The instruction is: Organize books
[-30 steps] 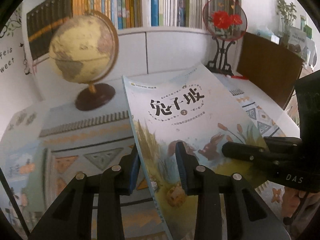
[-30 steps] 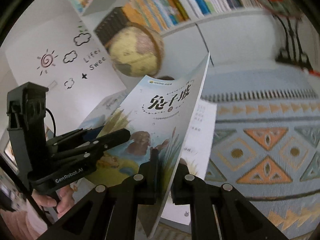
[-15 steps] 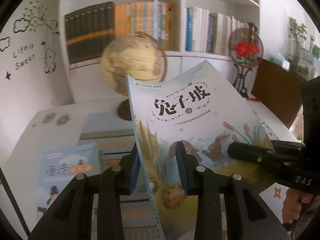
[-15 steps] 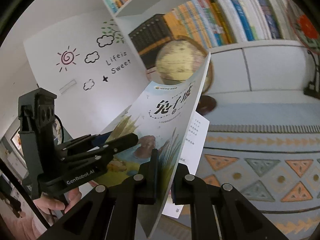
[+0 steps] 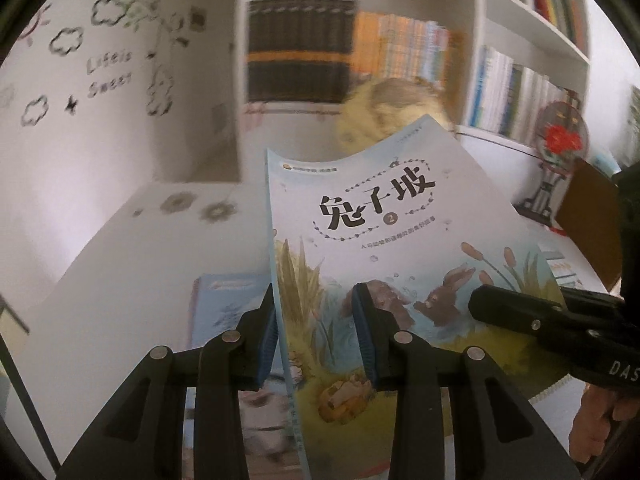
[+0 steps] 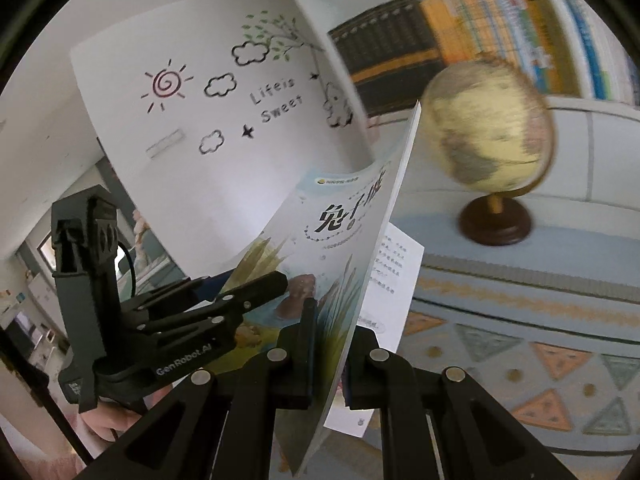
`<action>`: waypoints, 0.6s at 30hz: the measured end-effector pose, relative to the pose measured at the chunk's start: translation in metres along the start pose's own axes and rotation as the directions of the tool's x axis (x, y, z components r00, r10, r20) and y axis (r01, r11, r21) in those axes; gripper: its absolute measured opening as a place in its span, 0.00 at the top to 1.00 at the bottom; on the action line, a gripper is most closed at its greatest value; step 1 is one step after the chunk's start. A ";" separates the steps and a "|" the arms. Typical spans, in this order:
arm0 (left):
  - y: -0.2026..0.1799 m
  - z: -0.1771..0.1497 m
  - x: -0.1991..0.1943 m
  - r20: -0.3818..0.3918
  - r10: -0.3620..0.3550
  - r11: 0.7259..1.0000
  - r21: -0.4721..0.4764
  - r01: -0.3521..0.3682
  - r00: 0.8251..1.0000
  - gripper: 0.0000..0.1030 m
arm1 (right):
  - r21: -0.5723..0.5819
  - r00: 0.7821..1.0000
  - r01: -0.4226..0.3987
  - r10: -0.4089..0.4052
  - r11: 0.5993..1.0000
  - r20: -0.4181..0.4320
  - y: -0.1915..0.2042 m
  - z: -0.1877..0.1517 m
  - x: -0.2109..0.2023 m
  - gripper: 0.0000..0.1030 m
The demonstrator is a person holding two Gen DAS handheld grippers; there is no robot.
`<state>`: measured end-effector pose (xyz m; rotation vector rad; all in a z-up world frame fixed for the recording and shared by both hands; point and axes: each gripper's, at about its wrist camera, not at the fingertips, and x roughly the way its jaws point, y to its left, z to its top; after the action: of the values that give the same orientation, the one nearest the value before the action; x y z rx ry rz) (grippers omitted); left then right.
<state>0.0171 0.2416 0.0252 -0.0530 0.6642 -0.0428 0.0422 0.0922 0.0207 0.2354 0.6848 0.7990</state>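
Quick headcount – two grippers, the left gripper and the right gripper, both on one rabbit book. One more light-blue book lies flat on the table. One globe, one round fan ornament with a red flower, one patterned cloth. Shelf books – too many and too blurry to count, at least three rows
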 end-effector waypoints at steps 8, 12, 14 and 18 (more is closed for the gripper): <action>0.050 -0.027 0.020 -0.099 0.003 0.997 -0.076 -0.011 0.995 0.70 | 0.064 0.991 -0.007 0.015 0.998 -0.133 0.011 -0.022 0.058 0.91; 0.057 -0.040 0.026 -0.126 0.006 0.997 -0.079 -0.016 0.992 0.70 | 0.107 0.982 0.006 0.014 0.994 -0.188 0.008 -0.035 0.073 0.90; 0.060 -0.044 0.028 -0.137 0.015 0.995 -0.092 -0.028 0.990 0.70 | 0.113 0.979 0.014 0.009 0.993 -0.205 0.009 -0.040 0.080 0.90; 0.072 -0.051 0.029 -0.147 0.015 0.991 -0.127 -0.034 0.989 0.68 | 0.111 0.974 0.041 -0.015 0.993 -0.226 0.013 -0.044 0.092 0.90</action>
<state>0.0102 0.3097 -0.0374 -0.1673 0.8137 0.0203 0.0517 0.1653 -0.0506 0.2414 0.9474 0.7669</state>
